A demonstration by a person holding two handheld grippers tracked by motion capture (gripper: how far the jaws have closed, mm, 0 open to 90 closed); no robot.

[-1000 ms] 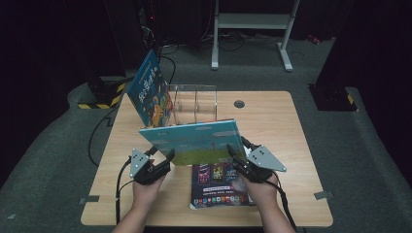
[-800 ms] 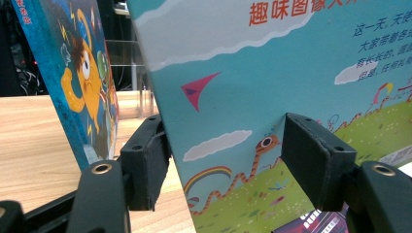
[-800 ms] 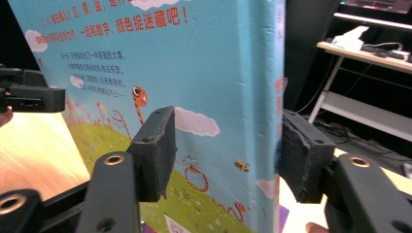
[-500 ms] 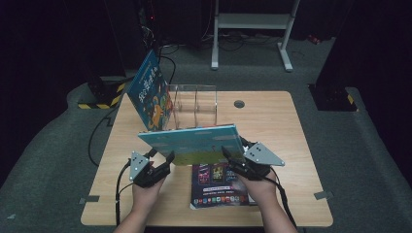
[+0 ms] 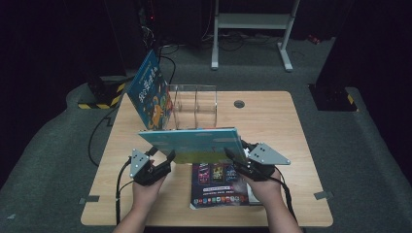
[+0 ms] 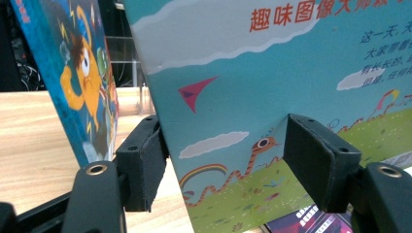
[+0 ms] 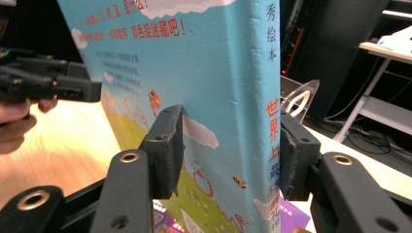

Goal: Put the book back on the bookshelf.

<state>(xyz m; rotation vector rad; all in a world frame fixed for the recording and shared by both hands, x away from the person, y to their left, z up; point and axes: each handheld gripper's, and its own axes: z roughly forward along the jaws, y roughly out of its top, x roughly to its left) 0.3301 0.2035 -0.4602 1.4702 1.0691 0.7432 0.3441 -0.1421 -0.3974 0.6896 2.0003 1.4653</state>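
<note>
High view has me holding the sky-blue picture book (image 5: pixel 197 144) upright on its edge above the middle of the wooden table (image 5: pixel 272 121), one gripper at each lower corner. Along my left gripper (image 6: pixel 221 145) I see one pad (image 6: pixel 148 160) against the book's edge and the other pad on its back cover, so the jaws pinch it. My right gripper (image 7: pixel 228 150) straddles the spine; its jaws have just been closing on the book and both pads now press it. Below it lies a dark magazine (image 5: pixel 218 187), flat. Behind stands a clear acrylic rack (image 5: pixel 194 104) with a second blue book (image 5: pixel 150 92) leaning at its left end
</note>
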